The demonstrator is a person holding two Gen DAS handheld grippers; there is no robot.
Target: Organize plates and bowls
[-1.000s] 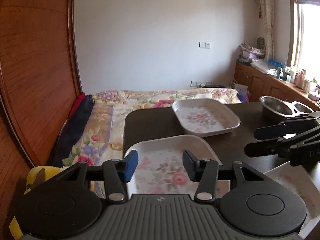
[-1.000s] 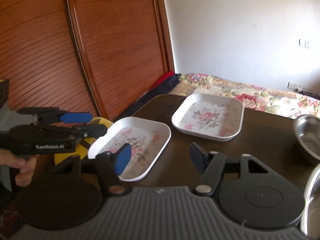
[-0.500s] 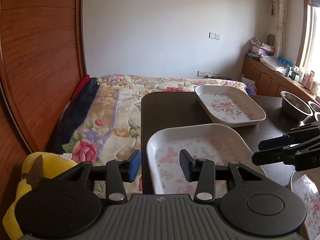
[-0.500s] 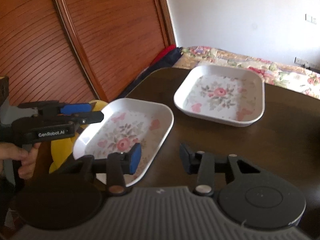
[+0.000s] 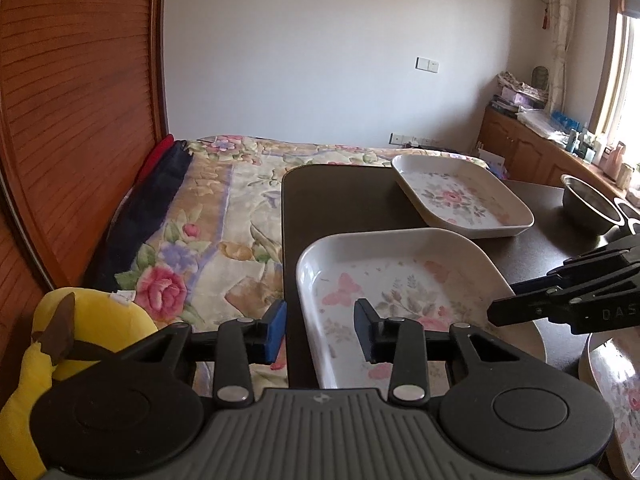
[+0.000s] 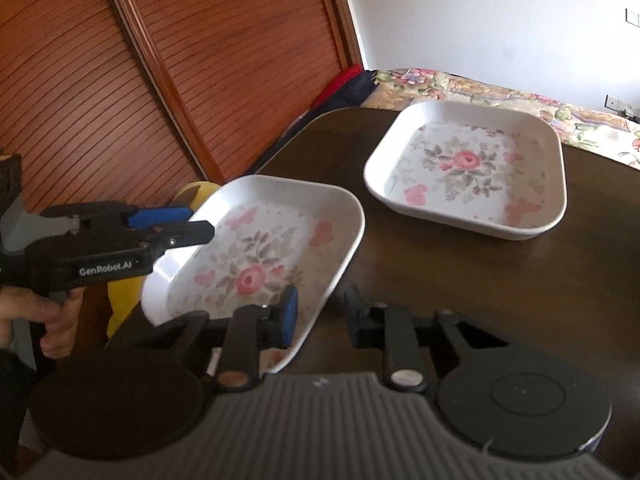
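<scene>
Both grippers flank the near plate (image 5: 400, 280), a white squarish floral dish at the near left corner of the dark table (image 5: 340, 200), its left rim hanging slightly past the table edge.

Left gripper (image 5: 320, 330): jaws apart, straddling the plate's left rim, blue pad outside the rim, dark pad over the inside. No contact visible, not clamped.

Right gripper (image 6: 318, 314): jaws apart, straddling the plate's right near rim, blue pad over the inside, the other over the table. Also not clamped.

So the plate lies between the two, straight ahead of each. Neither is clearly nearer, each is already at a rim.

Far plate (image 6: 468, 168), same pattern, sits farther back and to the right, well apart from the near one. Likely the stacking target, so the carry goes forward and right.

Steel bowl (image 5: 590, 208) at far right, another floral plate (image 5: 616, 392) at near right edge. Yellow plush (image 5: 92, 332) off the table on the left.
</scene>
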